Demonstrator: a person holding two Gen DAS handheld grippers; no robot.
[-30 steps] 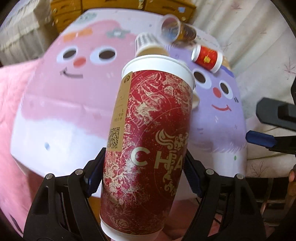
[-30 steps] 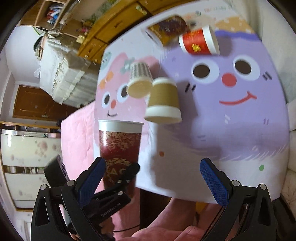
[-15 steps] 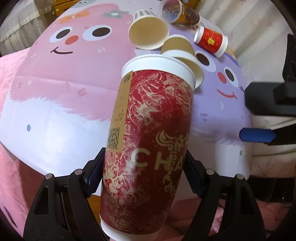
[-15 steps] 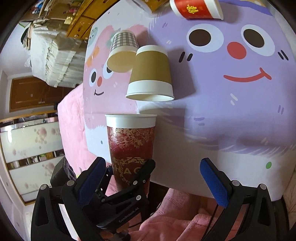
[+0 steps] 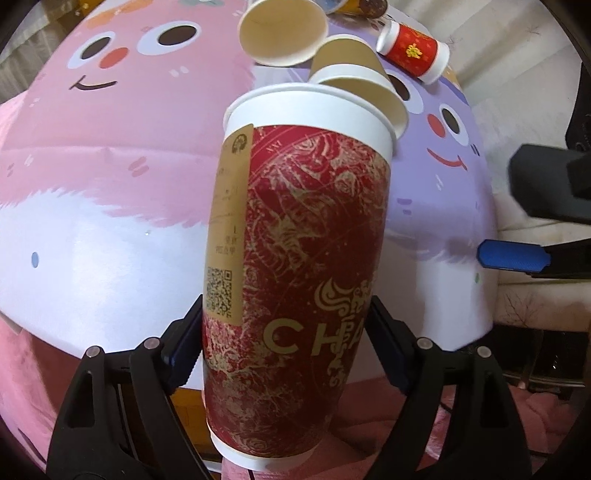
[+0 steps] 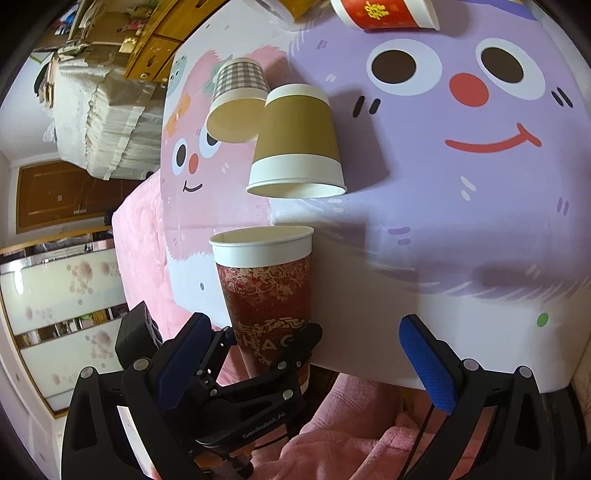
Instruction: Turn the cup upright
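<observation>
My left gripper is shut on a tall red and gold paper cup, held upright with its white rim up, just in front of the table's near edge. The same cup and the left gripper show in the right wrist view. My right gripper is open and empty, to the right of the cup, near the table's front edge. One of its blue fingertips shows in the left wrist view.
The table has a pink and purple cartoon-face cover. On it lie a brown cup, a checked cup, and a red cup, all on their sides. A pink blanket lies below the table edge.
Both grippers have moved closer to the table. The red and gold cup stays upright in my left gripper. The right gripper stays open.
</observation>
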